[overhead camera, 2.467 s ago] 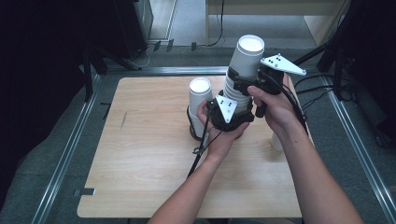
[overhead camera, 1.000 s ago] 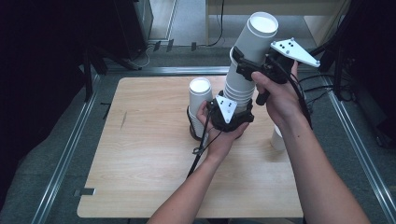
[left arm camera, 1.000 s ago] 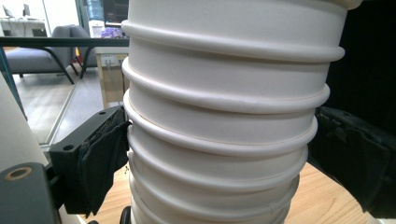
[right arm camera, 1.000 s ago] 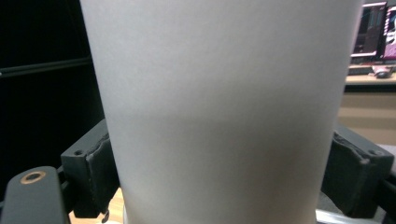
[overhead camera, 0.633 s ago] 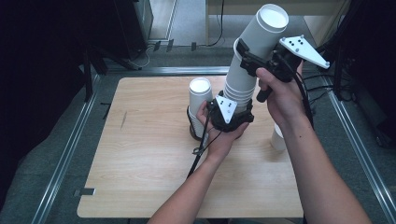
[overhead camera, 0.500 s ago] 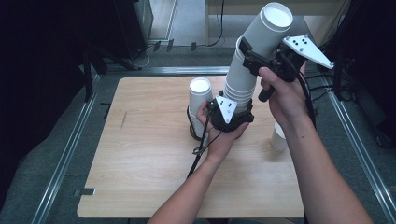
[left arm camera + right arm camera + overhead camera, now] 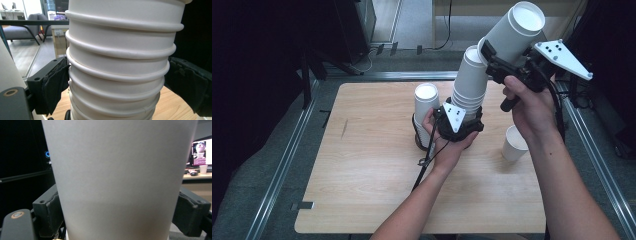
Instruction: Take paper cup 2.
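Observation:
A tall stack of white paper cups [image 7: 468, 87] stands on the wooden table [image 7: 372, 190]. My left gripper [image 7: 464, 117] is shut on the stack's lower part; in the left gripper view the ribbed rims of the stack [image 7: 120, 62] sit between both black pads [image 7: 53, 82]. My right gripper [image 7: 493, 54] is shut on a single white cup [image 7: 516, 29], held tilted up and to the right, its base beside the top of the stack. In the right gripper view that cup [image 7: 120, 175] fills the space between the jaws of the right gripper [image 7: 120, 215].
A shorter stack of cups [image 7: 426, 107] stands just left of my left hand. One single cup [image 7: 514, 145] stands upright on the table at the right, under my right forearm. Metal rails [image 7: 282, 165] run along the table's edges.
My right gripper has carried the top cup up and to the right, tilting it off the stack. The left gripper and the stack have stayed put.

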`<state>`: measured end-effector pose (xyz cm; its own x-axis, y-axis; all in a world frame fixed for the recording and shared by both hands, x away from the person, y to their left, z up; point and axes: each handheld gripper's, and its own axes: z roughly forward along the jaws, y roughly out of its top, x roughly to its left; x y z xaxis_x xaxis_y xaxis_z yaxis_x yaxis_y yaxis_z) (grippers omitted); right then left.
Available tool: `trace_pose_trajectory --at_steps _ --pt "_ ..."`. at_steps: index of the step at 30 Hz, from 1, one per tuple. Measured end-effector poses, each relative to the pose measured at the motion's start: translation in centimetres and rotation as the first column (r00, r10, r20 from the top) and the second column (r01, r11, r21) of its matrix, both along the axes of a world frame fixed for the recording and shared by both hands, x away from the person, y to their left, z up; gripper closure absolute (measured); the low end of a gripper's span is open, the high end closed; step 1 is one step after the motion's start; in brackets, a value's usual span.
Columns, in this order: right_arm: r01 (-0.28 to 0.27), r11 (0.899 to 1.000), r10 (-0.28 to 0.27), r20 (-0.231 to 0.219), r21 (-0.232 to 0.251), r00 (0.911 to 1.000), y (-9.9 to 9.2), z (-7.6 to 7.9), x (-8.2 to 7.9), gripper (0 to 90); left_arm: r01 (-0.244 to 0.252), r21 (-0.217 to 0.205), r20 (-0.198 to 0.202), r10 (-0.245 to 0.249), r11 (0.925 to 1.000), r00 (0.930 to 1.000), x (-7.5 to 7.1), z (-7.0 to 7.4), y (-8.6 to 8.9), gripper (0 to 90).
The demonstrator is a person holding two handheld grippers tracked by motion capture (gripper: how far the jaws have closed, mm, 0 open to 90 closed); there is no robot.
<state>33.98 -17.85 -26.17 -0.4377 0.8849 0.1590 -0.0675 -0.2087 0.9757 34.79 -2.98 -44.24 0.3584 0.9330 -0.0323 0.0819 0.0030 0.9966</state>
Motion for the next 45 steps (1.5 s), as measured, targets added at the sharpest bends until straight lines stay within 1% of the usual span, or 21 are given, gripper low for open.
trace_pose_trajectory --at_steps 7,15,18,20,22,28,29,30,31,32,33,34,35,38,39,40,41,42,43,44,45 --pt "0.015 1.000 -0.015 0.003 -0.010 0.9999 -1.4 -0.5 -0.8 12.4 -0.001 -0.006 0.004 0.001 1.0000 1.0000 0.0 0.0 -0.1 6.1" --pt "0.032 0.999 -0.032 -0.002 -0.021 0.9995 -2.5 -1.3 -1.5 12.4 0.011 0.018 -0.005 -0.011 0.9998 0.9999 0.0 0.1 0.2 6.1" --pt "0.035 0.999 -0.035 0.001 -0.025 0.9994 -2.8 -1.6 -1.7 12.4 0.019 0.013 -0.009 -0.019 0.9997 0.9998 -0.2 0.1 0.3 6.0" --pt "0.048 0.998 -0.048 0.003 -0.043 0.9988 -3.1 -2.1 -1.9 12.4 0.036 0.015 -0.009 -0.036 0.9992 0.9993 -0.6 0.2 0.5 5.7" --pt "0.051 0.998 -0.051 -0.004 -0.045 0.9987 -3.2 -2.6 -2.1 12.4 0.047 0.020 -0.013 -0.047 0.9987 0.9988 -1.0 0.2 0.7 0.0" --pt "0.079 0.992 -0.079 0.006 -0.097 0.9969 -3.2 -4.2 -2.7 12.4 0.068 0.013 -0.010 -0.068 0.9976 0.9976 -2.2 0.4 1.8 0.0" --pt "0.079 0.992 -0.079 0.006 -0.097 0.9969 -3.2 -4.2 -2.7 12.4 0.068 0.013 -0.010 -0.068 0.9976 0.9976 -2.2 0.4 1.8 0.0" --pt "0.090 0.989 -0.089 0.012 -0.121 0.9959 -3.0 -4.7 -2.9 12.4 0.077 0.008 -0.006 -0.077 0.9970 0.9970 -2.6 0.5 2.2 0.0" --pt "0.090 0.989 -0.089 0.012 -0.121 0.9959 -3.0 -4.7 -2.9 12.4 0.077 0.008 -0.006 -0.077 0.9970 0.9970 -2.6 0.5 2.2 0.0" --pt "0.098 0.985 -0.097 0.014 -0.144 0.9952 -2.9 -5.2 -3.1 12.4 0.082 0.003 -0.005 -0.082 0.9966 0.9966 -3.0 0.6 2.6 0.0" --pt "0.098 0.985 -0.097 0.014 -0.144 0.9952 -2.9 -5.2 -3.1 12.4 0.082 0.003 -0.005 -0.082 0.9966 0.9966 -3.0 0.6 2.6 0.0" --pt "0.098 0.982 -0.097 0.012 -0.160 0.9952 -2.8 -5.7 -3.3 12.4 0.090 -0.001 -0.009 -0.090 0.9959 0.9959 -3.3 0.8 3.0 0.0" --pt "0.098 0.982 -0.097 0.012 -0.160 0.9952 -2.8 -5.7 -3.3 12.4 0.090 -0.001 -0.009 -0.090 0.9959 0.9959 -3.3 0.8 3.0 0.0" --pt "0.100 0.979 -0.101 0.007 -0.177 0.9949 -2.5 -6.7 -3.8 12.4 0.112 0.006 -0.015 -0.112 0.9937 0.9936 -4.5 0.8 3.7 0.0" --pt "0.100 0.979 -0.101 0.007 -0.177 0.9949 -2.5 -6.7 -3.8 12.4 0.112 0.006 -0.015 -0.112 0.9937 0.9936 -4.5 0.8 3.7 0.0" --pt "0.102 0.977 -0.102 0.008 -0.185 0.9947 -2.4 -7.4 -4.2 12.3 0.115 0.008 -0.019 -0.115 0.9934 0.9932 -5.1 0.7 4.1 0.0" --pt "0.102 0.977 -0.102 0.008 -0.185 0.9947 -2.4 -7.4 -4.2 12.3 0.115 0.008 -0.019 -0.115 0.9934 0.9932 -5.1 0.7 4.1 0.0" --pt "0.104 0.974 -0.105 0.006 -0.201 0.9944 -2.3 -8.1 -4.5 12.4 0.128 0.010 -0.035 -0.127 0.9918 0.9913 -5.7 0.4 4.6 0.0" --pt "0.109 0.971 -0.110 0.007 -0.214 0.9939 -2.2 -8.5 -4.6 12.4 0.130 0.007 -0.038 -0.129 0.9915 0.9909 -6.0 0.3 4.9 0.0" --pt "0.109 0.971 -0.110 0.007 -0.214 0.9939 -2.2 -8.5 -4.6 12.4 0.130 0.007 -0.038 -0.129 0.9915 0.9909 -6.0 0.3 4.9 0.0" --pt "0.112 0.966 -0.116 -0.003 -0.233 0.9932 -2.0 -9.5 -4.9 12.3 0.129 0.009 -0.040 -0.128 0.9916 0.9909 -6.3 0.2 5.2 0.0"
